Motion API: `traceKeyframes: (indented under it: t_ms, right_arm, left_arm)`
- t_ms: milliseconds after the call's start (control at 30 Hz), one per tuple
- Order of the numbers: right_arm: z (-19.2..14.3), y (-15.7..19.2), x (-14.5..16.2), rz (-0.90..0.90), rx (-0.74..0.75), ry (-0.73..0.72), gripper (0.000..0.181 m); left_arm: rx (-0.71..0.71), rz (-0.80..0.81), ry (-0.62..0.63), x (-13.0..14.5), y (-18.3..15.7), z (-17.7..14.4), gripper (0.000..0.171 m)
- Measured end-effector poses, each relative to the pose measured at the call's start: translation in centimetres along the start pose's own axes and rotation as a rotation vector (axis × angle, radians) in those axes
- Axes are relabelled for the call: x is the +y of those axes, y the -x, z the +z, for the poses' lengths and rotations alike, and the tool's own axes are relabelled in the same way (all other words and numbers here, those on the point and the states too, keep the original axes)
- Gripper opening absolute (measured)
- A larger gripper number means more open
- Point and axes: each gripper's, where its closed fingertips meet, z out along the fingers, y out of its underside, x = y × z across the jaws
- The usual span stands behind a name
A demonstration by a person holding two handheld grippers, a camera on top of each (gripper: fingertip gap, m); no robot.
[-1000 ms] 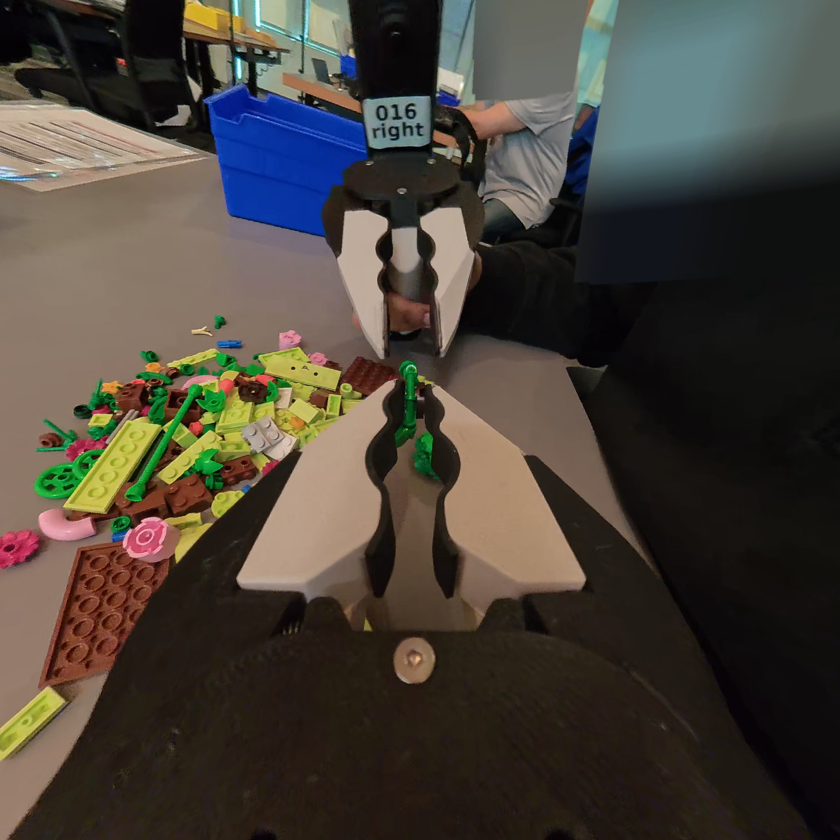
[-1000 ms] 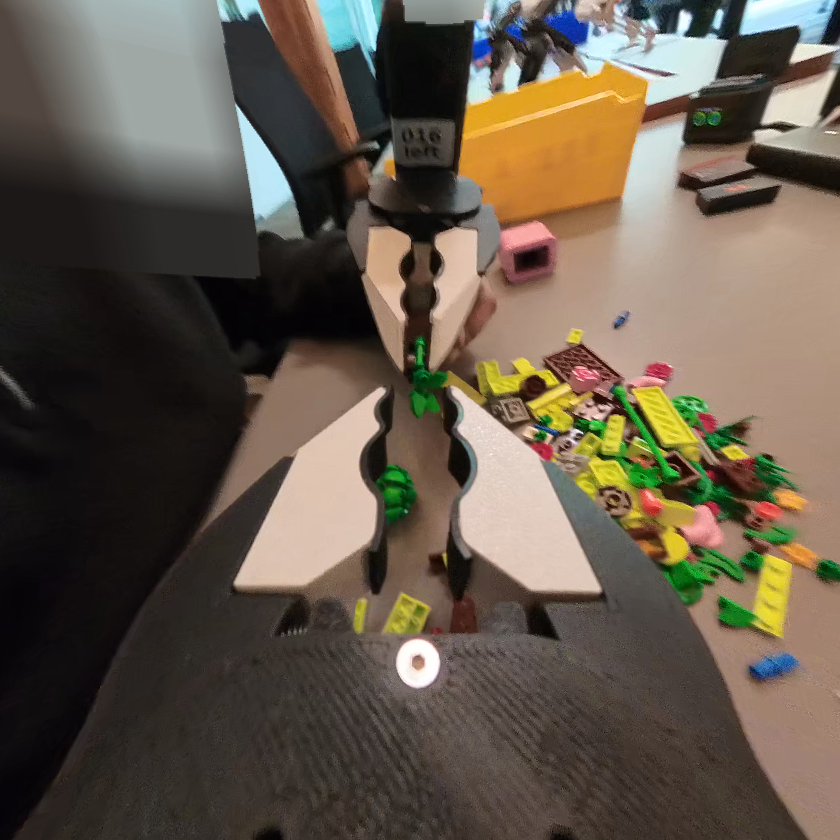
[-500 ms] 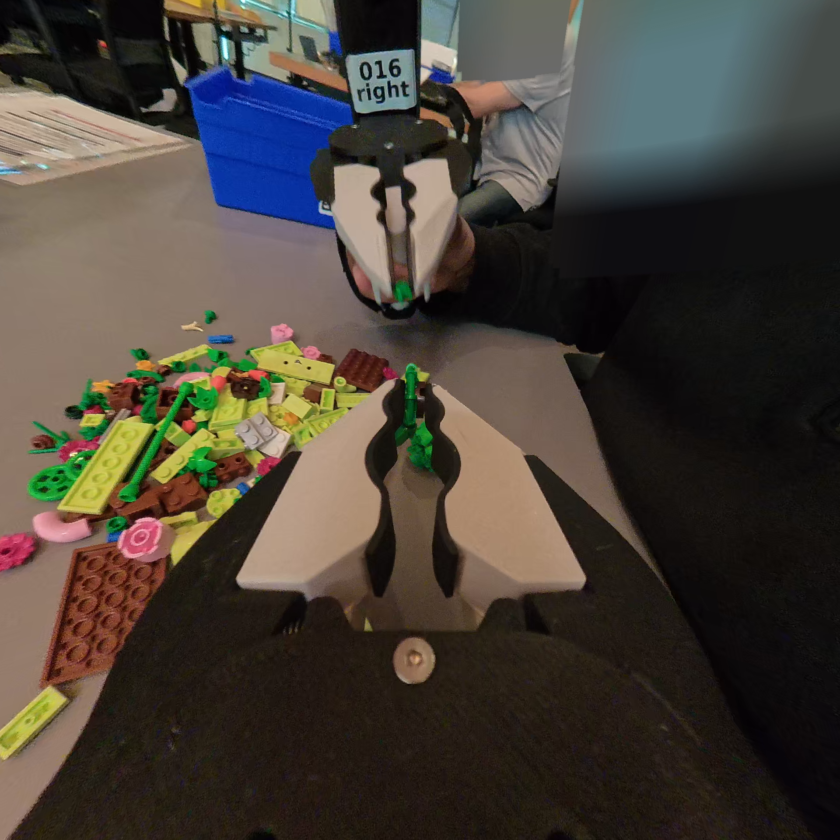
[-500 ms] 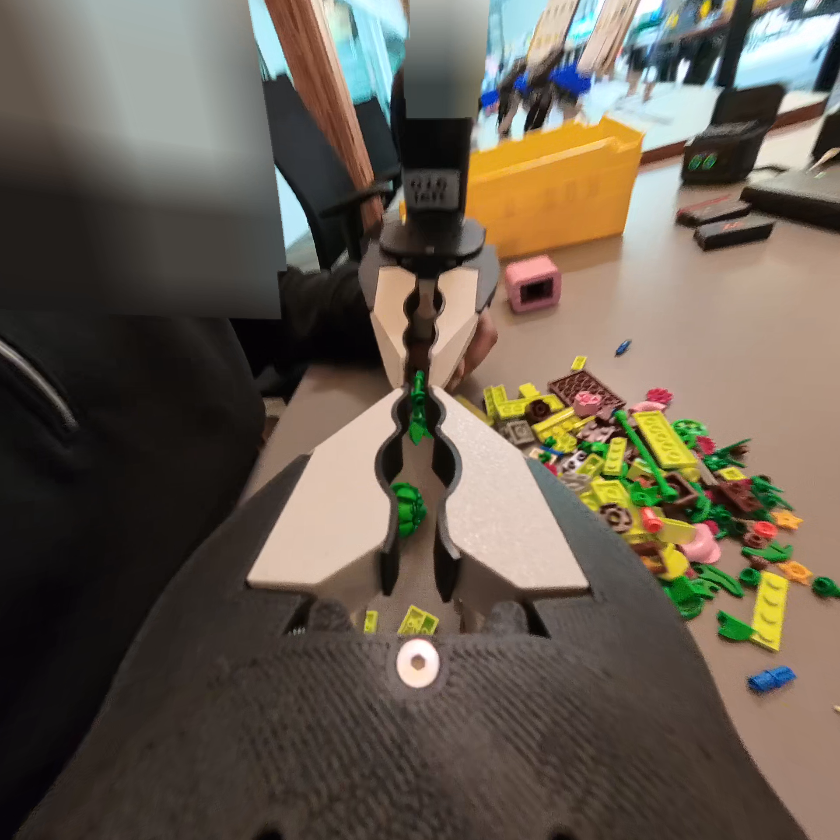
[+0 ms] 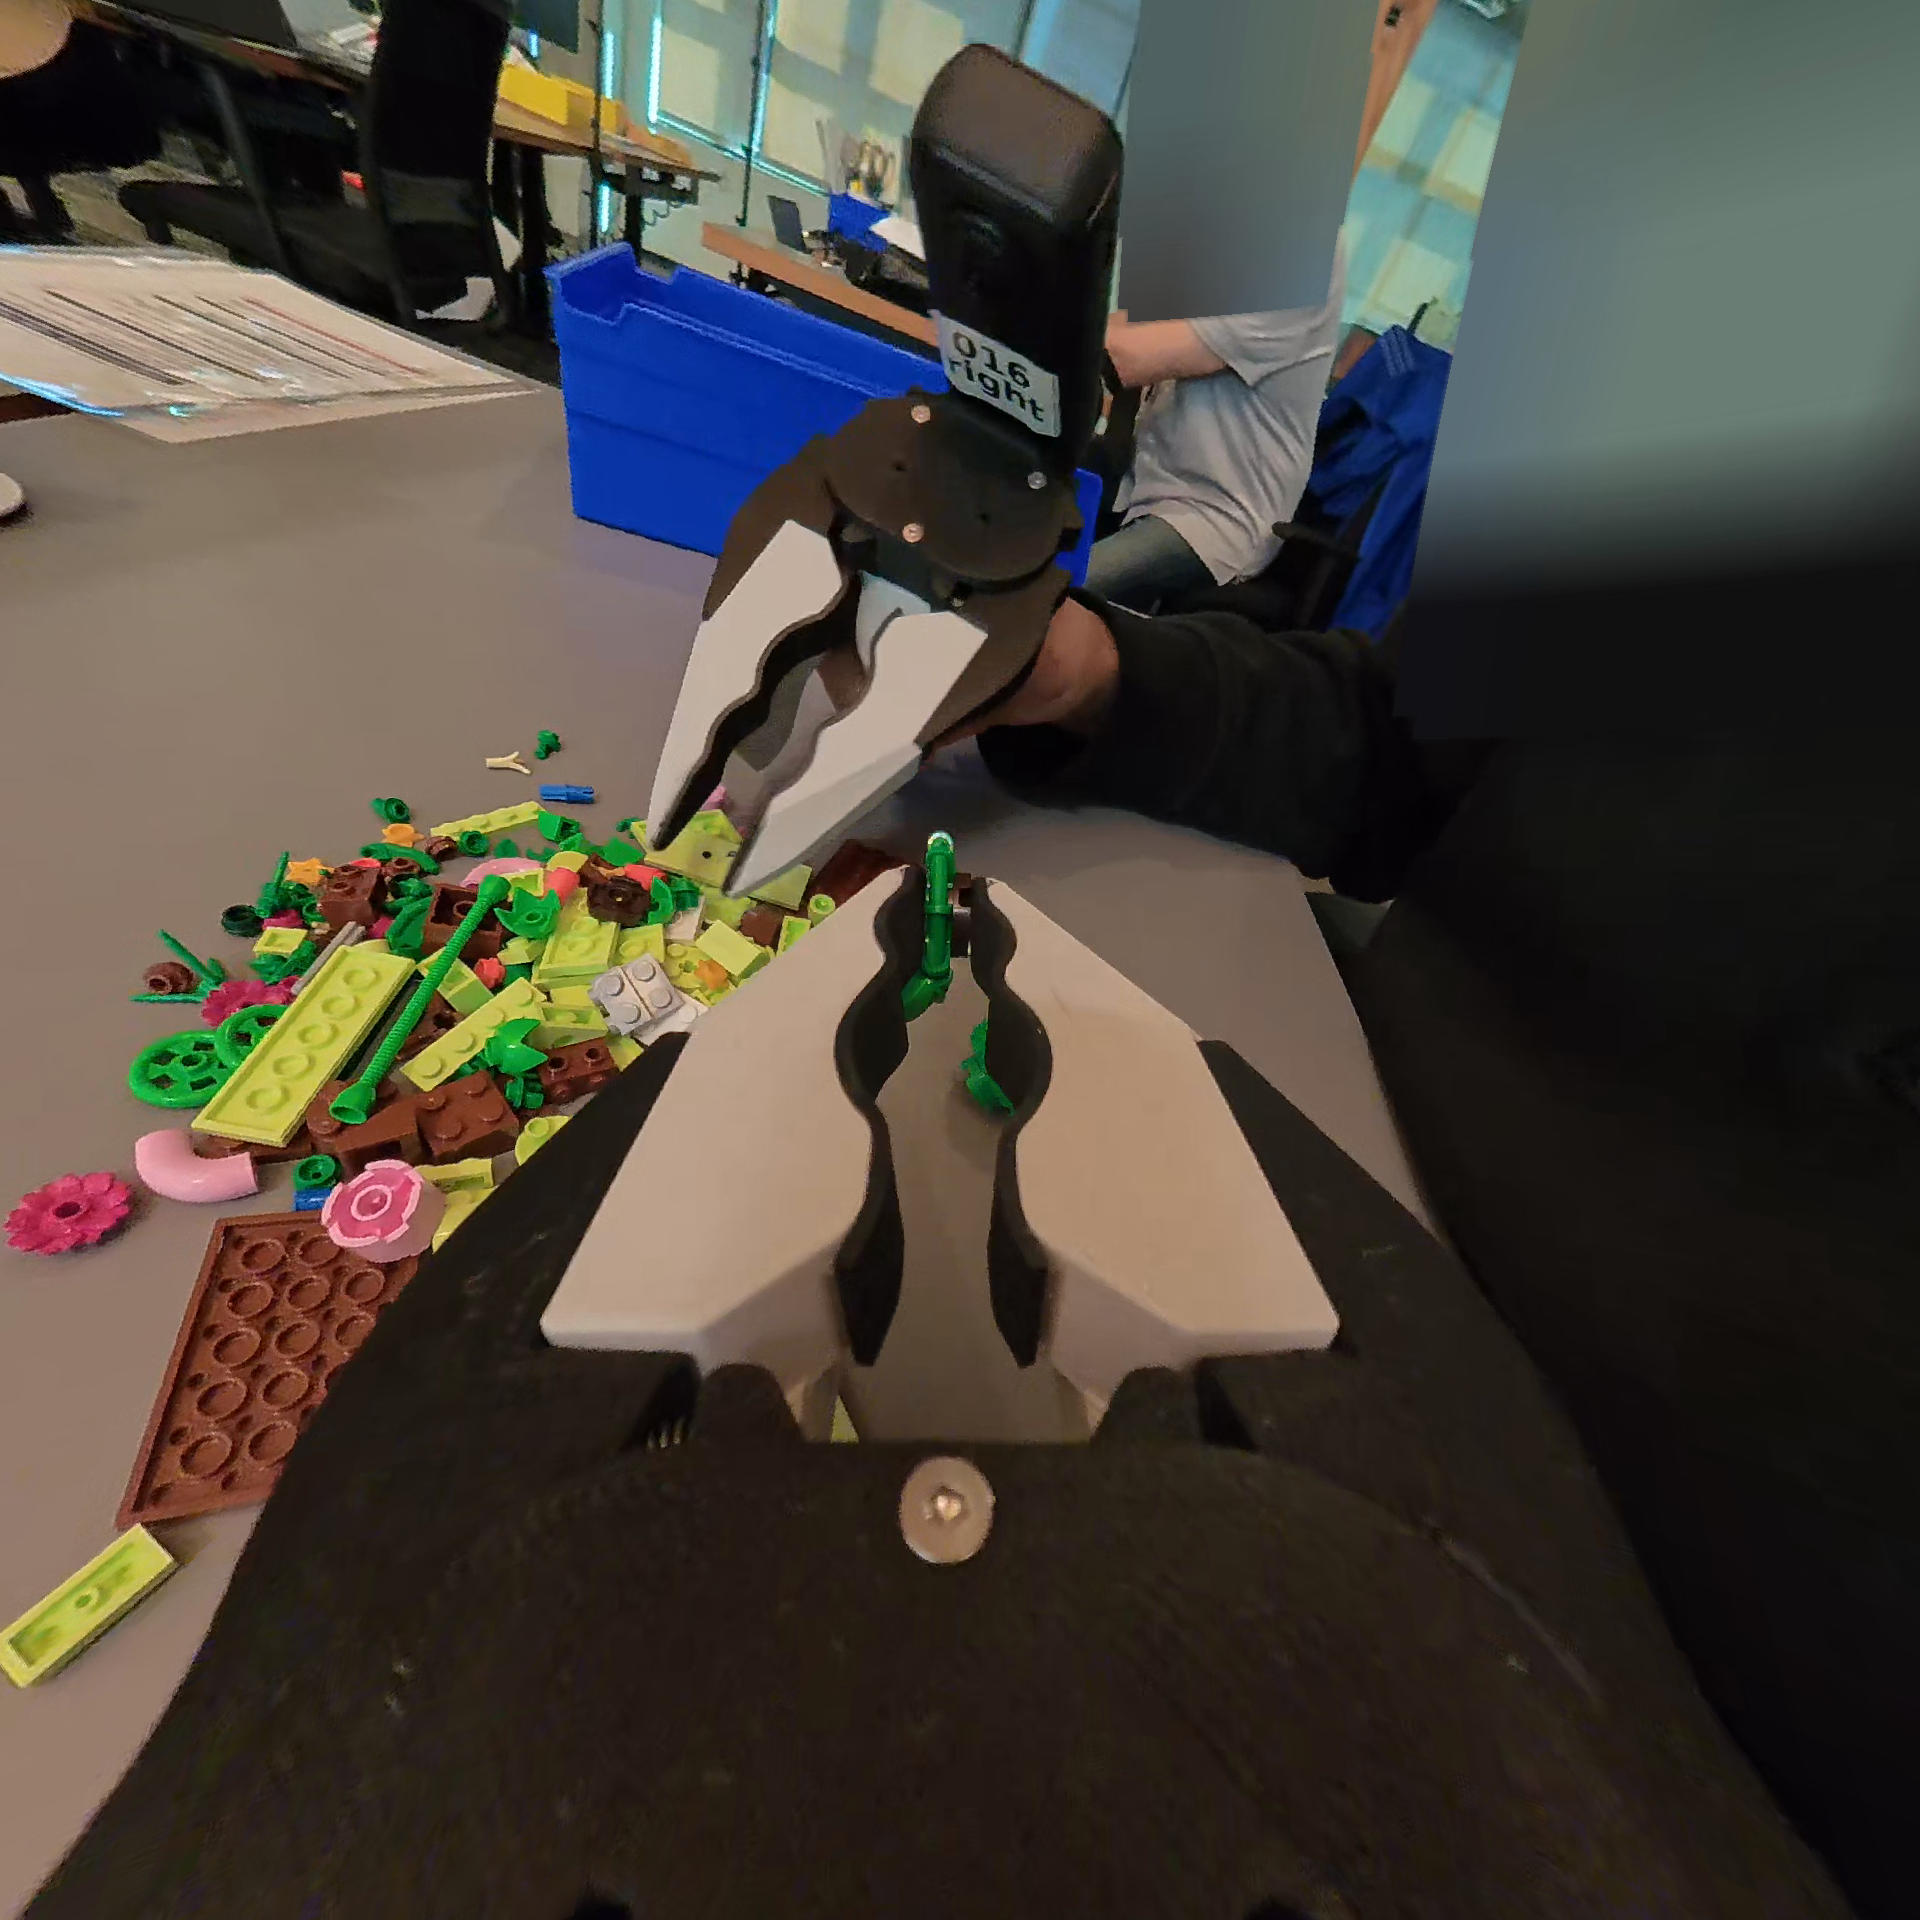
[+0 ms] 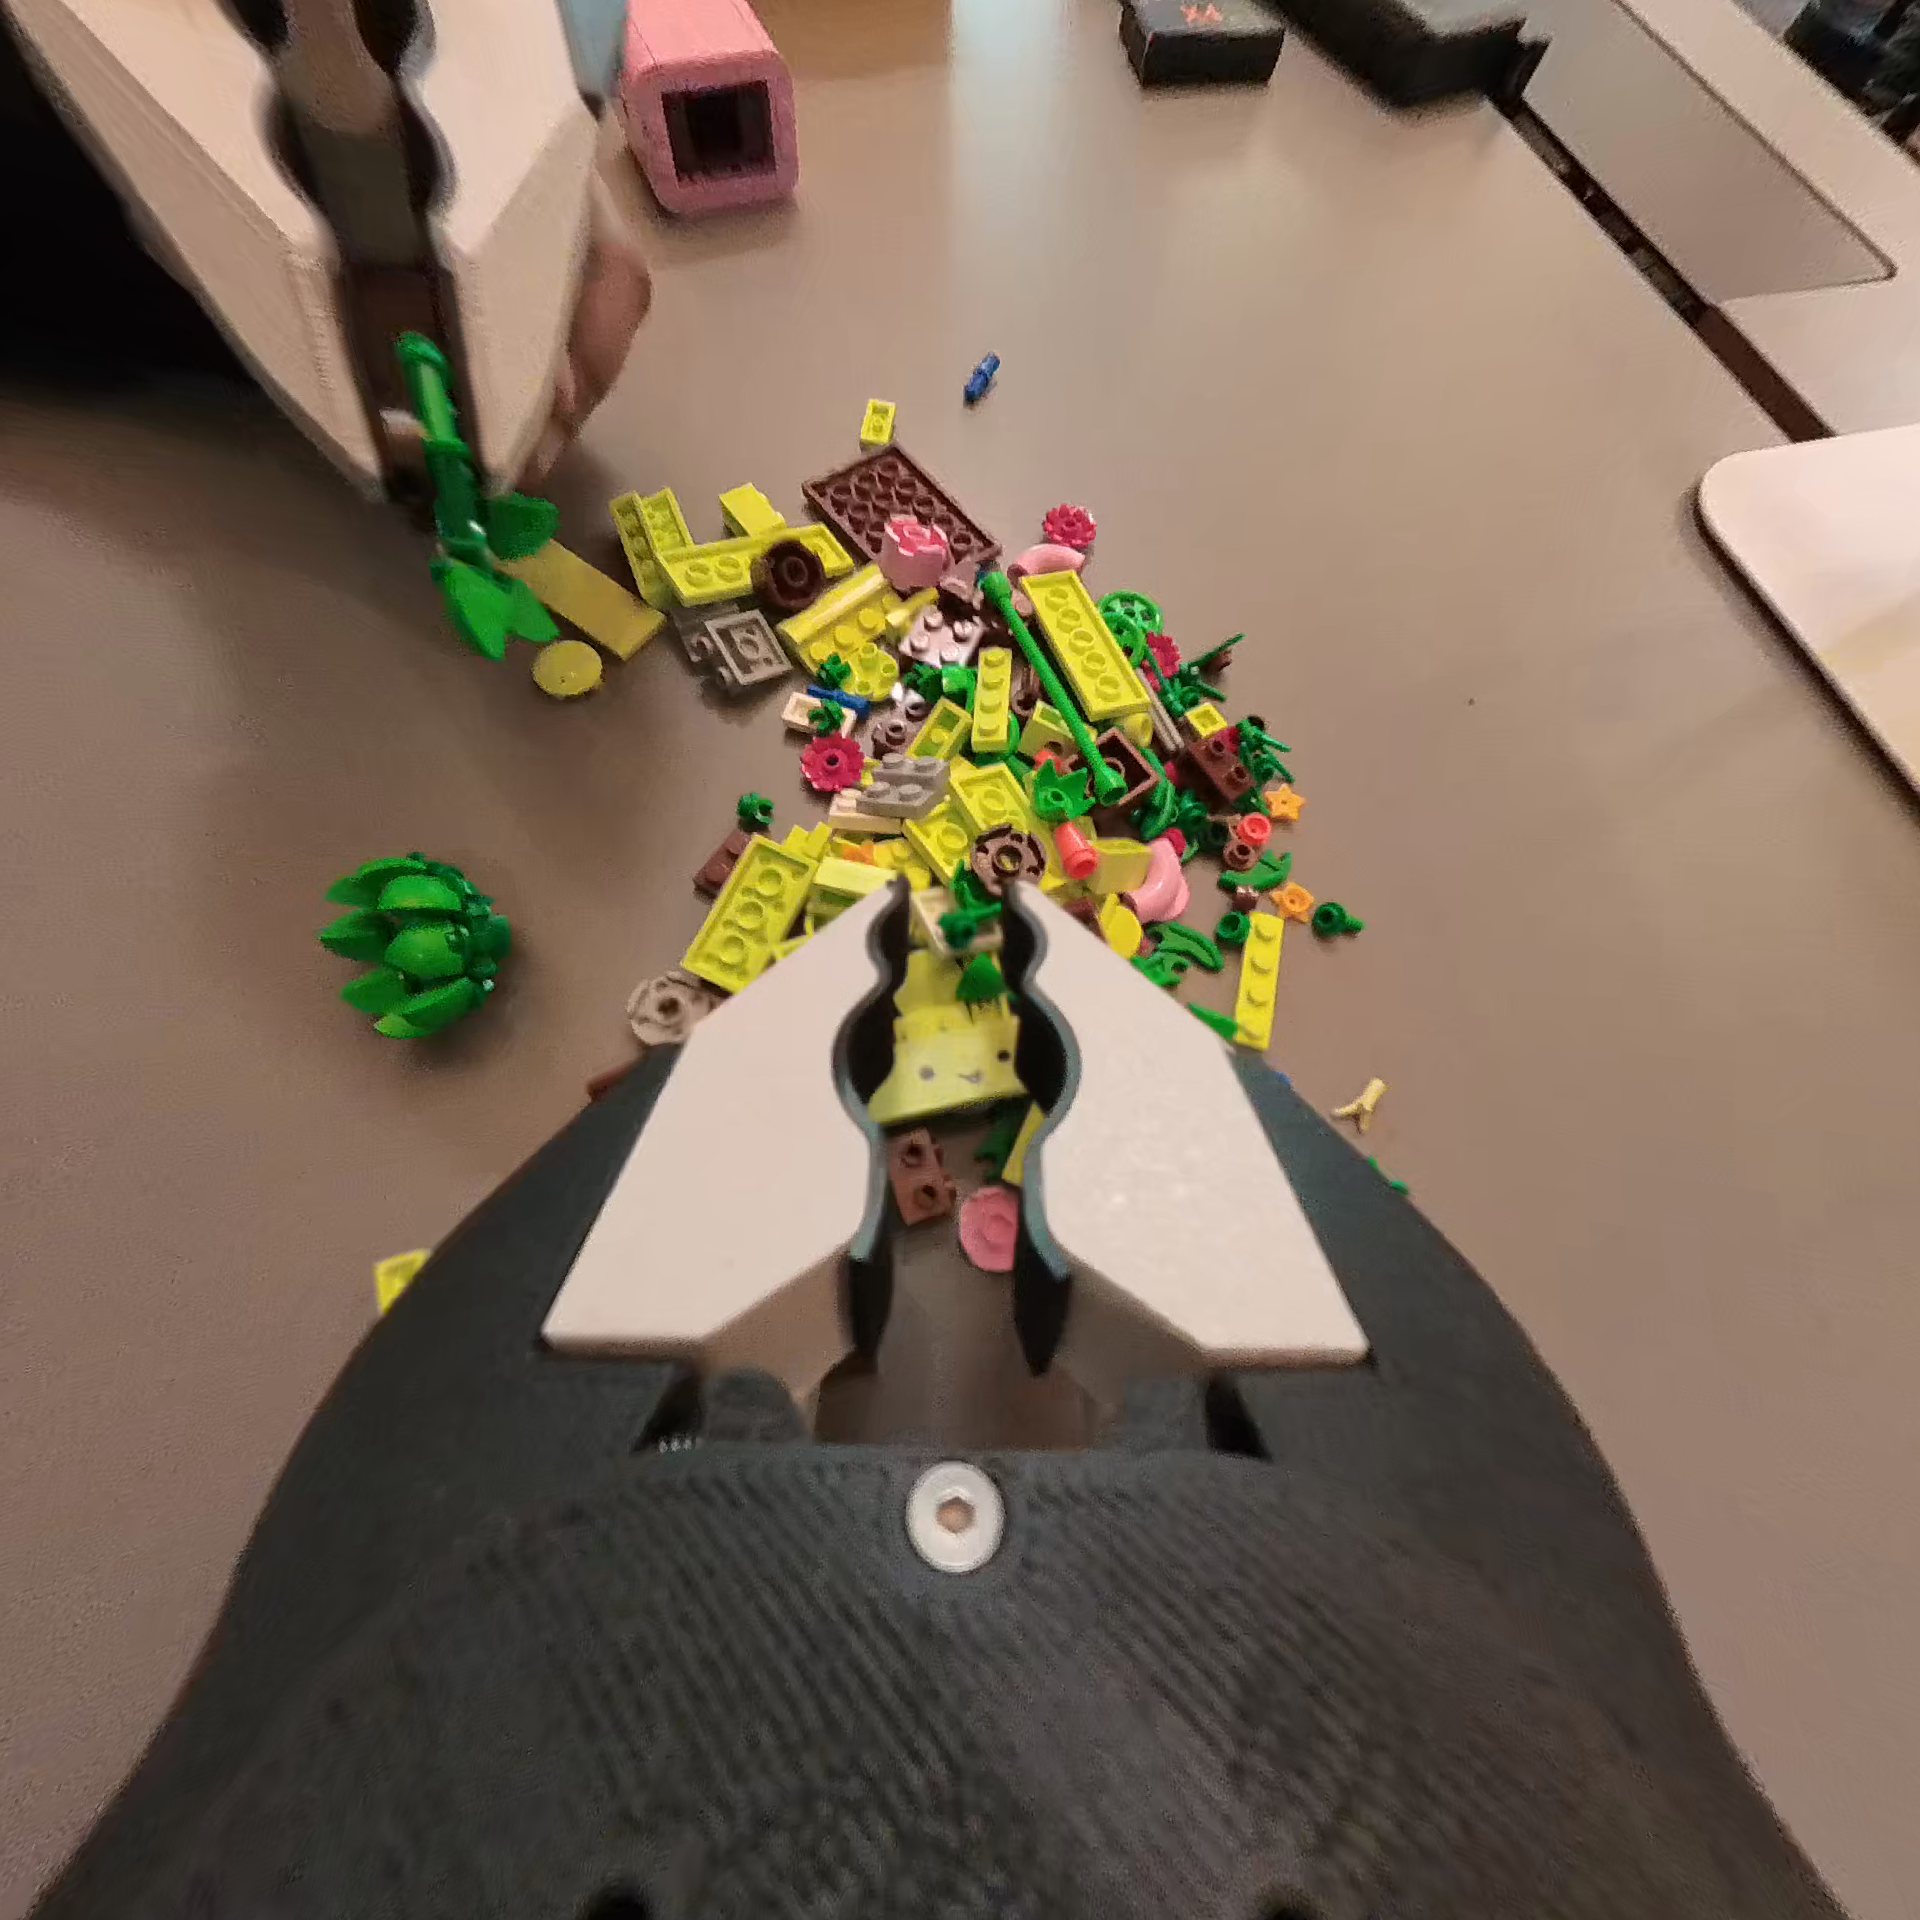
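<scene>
The left gripper pinches a green stem with leaves between its tips, over the table's near edge. The right gripper hangs over the brick pile, its fingers a little apart and gripping nothing. A green leafy cluster lies alone left of the pile. At the far side stand an empty pink cube and a blue bin, its contents hidden.
</scene>
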Motion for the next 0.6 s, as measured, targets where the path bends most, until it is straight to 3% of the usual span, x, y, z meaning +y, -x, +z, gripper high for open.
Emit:
traceKeyframes:
  t_ms: [100,267,600]
  right_arm:
    - [-0.8,1.3,-2.4,0.027,-0.074,-0.14,0.017]
    - [-2.2,5.1,-6.0,0.124,-0.327,-0.36,0.013]
    - [-2.5,6.1,-6.8,0.182,-0.423,-0.407,0.022]
  left_arm:
    - [-0.004,-0.021,-0.026,-0.4,0.2,-0.2,0.005]
    - [0.012,-0.065,-0.082,-1.2,0.2,-0.5,0.005]
    - [0.054,-0.103,-0.122,-1.8,-0.3,-0.6,0.005]
